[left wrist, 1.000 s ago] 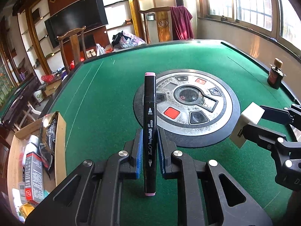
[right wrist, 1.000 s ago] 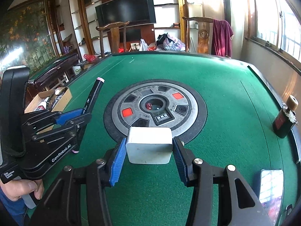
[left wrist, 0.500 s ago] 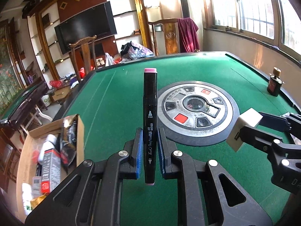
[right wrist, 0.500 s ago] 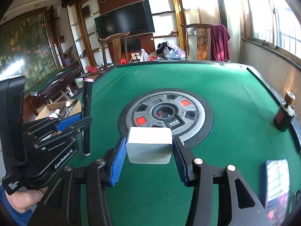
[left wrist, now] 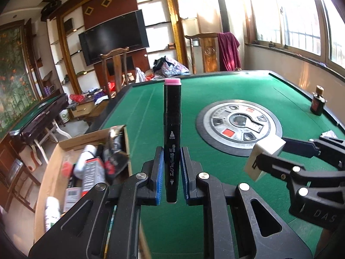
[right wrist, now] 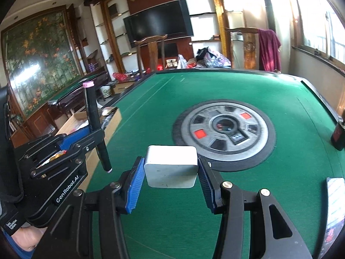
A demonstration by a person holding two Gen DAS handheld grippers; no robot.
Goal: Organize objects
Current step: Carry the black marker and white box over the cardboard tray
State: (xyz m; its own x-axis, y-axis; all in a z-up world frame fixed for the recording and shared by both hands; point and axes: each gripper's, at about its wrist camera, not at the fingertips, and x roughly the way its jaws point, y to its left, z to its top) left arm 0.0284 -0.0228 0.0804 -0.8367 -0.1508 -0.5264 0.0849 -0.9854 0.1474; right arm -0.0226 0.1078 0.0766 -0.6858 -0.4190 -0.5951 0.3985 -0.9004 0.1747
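Left wrist: L claw [left wrist: 170,176] clamps marker [left wrist: 171,133] upright; R claw [right wrist: 170,178] clamps white block [right wrist: 171,166].

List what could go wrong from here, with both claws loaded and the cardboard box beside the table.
1. The left claw grips the black pink-capped marker near its lower end only; the long upright part could tip or slip.
2. The open cardboard box is already crowded, so a dropped marker may bounce out or land on its rim.
3. The right claw, clamping the white rectangular charger block, sits close to the left one; they could collide over the box.
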